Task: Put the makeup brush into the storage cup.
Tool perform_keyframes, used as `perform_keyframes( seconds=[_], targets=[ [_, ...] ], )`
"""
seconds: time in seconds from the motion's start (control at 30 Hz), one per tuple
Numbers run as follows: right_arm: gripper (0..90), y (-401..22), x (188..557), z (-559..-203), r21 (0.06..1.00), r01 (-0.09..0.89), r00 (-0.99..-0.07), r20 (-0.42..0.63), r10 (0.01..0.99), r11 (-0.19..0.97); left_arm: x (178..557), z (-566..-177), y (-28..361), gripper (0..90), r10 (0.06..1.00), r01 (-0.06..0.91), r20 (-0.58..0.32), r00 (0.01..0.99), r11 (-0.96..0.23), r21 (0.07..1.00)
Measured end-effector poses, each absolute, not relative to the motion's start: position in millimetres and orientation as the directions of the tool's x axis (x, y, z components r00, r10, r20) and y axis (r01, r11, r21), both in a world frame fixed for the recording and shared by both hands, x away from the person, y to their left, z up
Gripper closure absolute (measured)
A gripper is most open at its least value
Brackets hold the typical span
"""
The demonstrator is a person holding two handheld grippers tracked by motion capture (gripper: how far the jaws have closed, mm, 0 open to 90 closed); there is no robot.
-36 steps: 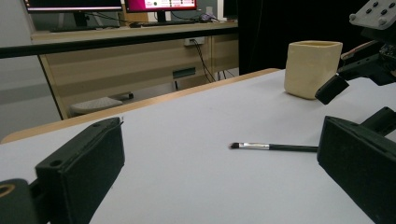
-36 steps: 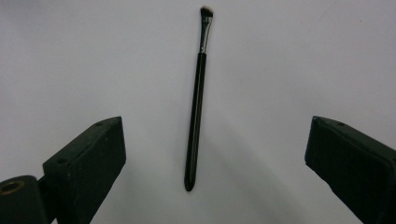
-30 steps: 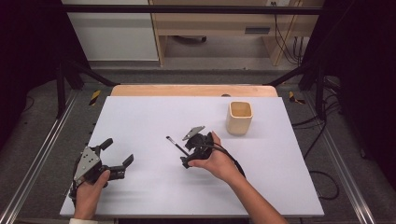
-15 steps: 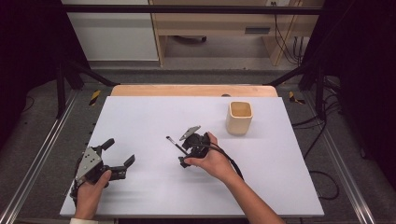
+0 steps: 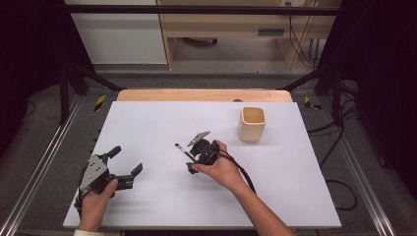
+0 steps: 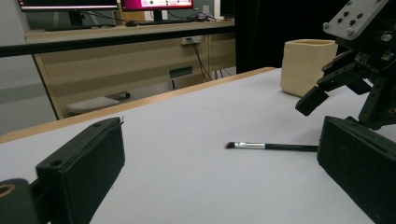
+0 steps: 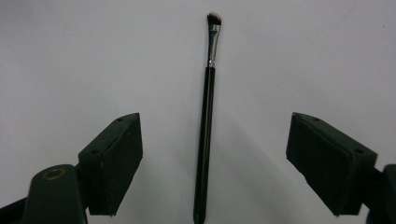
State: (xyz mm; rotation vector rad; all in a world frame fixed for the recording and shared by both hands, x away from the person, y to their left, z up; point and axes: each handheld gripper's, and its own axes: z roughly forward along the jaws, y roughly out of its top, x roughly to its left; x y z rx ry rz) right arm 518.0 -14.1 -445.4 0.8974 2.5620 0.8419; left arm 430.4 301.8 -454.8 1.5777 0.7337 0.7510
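A thin black makeup brush (image 5: 181, 149) with a silver ferrule lies flat on the white table (image 5: 147, 123). My right gripper (image 5: 190, 157) hangs over its handle end and points down at it. In the right gripper view the brush (image 7: 205, 126) runs straight up between the two jaws of the right gripper (image 7: 215, 125); they have just been closing, and the pads stand clear of it on both sides. My left gripper (image 5: 125, 160) rests near the table's front left corner, open with nothing between its fingers. From there the brush (image 6: 271, 146) lies ahead, the right gripper's fingers (image 6: 310, 100) above it.
A cream square cup (image 5: 253, 124) stands upright at the back right, beyond the right hand, and shows as the cup (image 6: 308, 65) in the left gripper view. A wooden strip (image 5: 204, 95) edges the table's far side. Metal rails (image 5: 39, 167) flank the table.
The right gripper's jaws have drawn a little closer together over the brush. The brush has not moved. The left hand and its gripper have kept still.
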Motion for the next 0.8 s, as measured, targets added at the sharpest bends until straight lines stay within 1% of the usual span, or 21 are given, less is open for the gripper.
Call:
perform_keyframes(
  seconds=[0.07,0.1,0.17,0.2,0.3,0.33,0.37,0.43,0.47,0.53,0.57,0.63,0.67,0.7,0.77,0.8],
  targets=[
    [20.1,-13.9,518.0,-444.9,0.618,0.474,-0.754,-0.084,0.652,0.627,430.6,-454.6,302.0,0.8,0.801,0.048,0.069,0.595,-0.122,0.991],
    [23.4,-14.2,518.7,-445.4,0.62,0.475,-0.751,-0.085,0.655,0.625,430.7,-454.6,302.1,0.8,0.801,0.048,0.069,0.595,-0.121,0.991],
    [23.9,-14.1,519.2,-445.7,0.622,0.477,-0.752,-0.079,0.655,0.621,431.0,-454.9,302.2,0.8,0.801,0.05,0.067,0.595,-0.12,0.992],
    [29.6,-13.6,519.1,-446.7,0.623,0.478,-0.75,-0.076,0.657,0.619,431.0,-454.8,302.3,0.8,0.801,0.05,0.067,0.595,-0.119,0.992],
    [31.2,-11.6,518.4,-447.8,0.626,0.483,-0.746,-0.071,0.662,0.612,430.7,-454.6,302.5,0.8,0.8,0.048,0.068,0.597,-0.12,0.992],
    [34.6,-10.5,518.0,-448.6,0.624,0.474,-0.752,-0.08,0.655,0.621,430.7,-454.4,302.7,0.7,0.799,0.047,0.068,0.598,-0.119,0.992],
    [34.6,-10.5,518.0,-448.6,0.624,0.474,-0.752,-0.08,0.655,0.621,430.7,-454.4,302.7,0.8,0.799,0.047,0.068,0.598,-0.119,0.992],
    [40.6,-10.0,518.1,-450.1,0.617,0.474,-0.756,-0.08,0.649,0.628,430.9,-454.5,302.8,0.8,0.801,0.048,0.067,0.595,-0.119,0.992],
    [40.6,-10.0,518.1,-450.1,0.617,0.474,-0.756,-0.08,0.649,0.628,430.9,-454.5,302.8,0.7,0.801,0.048,0.067,0.595,-0.119,0.992],
    [46.2,-10.8,518.5,-451.7,0.618,0.488,-0.75,-0.063,0.658,0.616,430.9,-454.6,302.7,0.8,0.801,0.049,0.067,0.595,-0.12,0.992],
    [46.2,-10.8,518.5,-451.7,0.618,0.488,-0.75,-0.063,0.658,0.616,430.8,-454.6,302.7,0.8,0.8,0.049,0.068,0.596,-0.12,0.991],
    [49.9,-11.9,519.1,-453.2,0.621,0.491,-0.746,-0.063,0.663,0.611,430.8,-454.5,302.5,0.8,0.8,0.049,0.069,0.596,-0.121,0.991],
    [54.0,-13.0,519.4,-453.6,0.612,0.502,-0.743,-0.057,0.667,0.611,430.8,-454.3,302.5,0.8,0.8,0.048,0.069,0.597,-0.121,0.992],
    [56.2,-13.3,519.6,-454.1,0.62,0.5,-0.741,-0.055,0.669,0.605,430.8,-454.3,302.5,0.8,0.8,0.048,0.069,0.597,-0.121,0.992],
    [57.7,-13.9,519.5,-453.8,0.618,0.504,-0.741,-0.051,0.67,0.604,430.8,-454.3,302.5,0.8,0.799,0.048,0.069,0.597,-0.121,0.991],
    [60.8,-14.2,519.7,-454.4,0.619,0.507,-0.74,-0.045,0.672,0.6,430.9,-454.4,302.5,0.8,0.799,0.048,0.069,0.597,-0.122,0.991]
  ],
)
